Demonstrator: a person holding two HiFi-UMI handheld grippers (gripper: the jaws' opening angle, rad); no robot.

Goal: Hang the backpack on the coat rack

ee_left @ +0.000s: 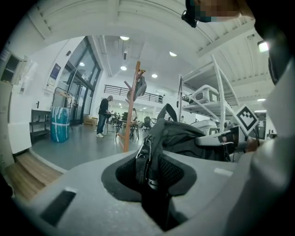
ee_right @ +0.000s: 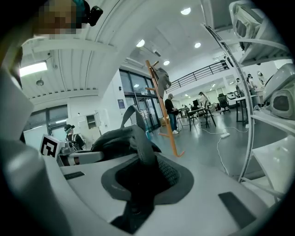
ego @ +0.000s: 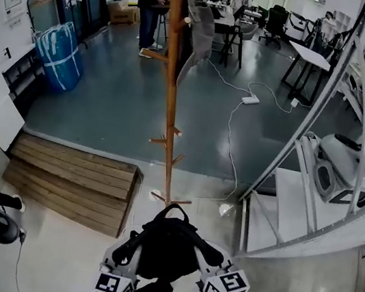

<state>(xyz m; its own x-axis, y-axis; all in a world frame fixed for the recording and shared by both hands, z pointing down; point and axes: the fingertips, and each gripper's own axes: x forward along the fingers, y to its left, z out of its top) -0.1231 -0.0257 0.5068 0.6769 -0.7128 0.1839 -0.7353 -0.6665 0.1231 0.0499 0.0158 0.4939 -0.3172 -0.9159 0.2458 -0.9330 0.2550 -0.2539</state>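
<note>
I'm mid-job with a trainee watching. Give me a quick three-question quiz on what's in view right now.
1. True or false: the black fabric backpack already hangs on the tall wooden coat rack.
2. Of the left gripper and the right gripper, which is shut on the backpack? A) left only B) right only C) both
3. Short answer: what hangs near the coat rack's top?

Key
1. False: it is held short of the rack's foot.
2. C
3. A grey garment.
</note>
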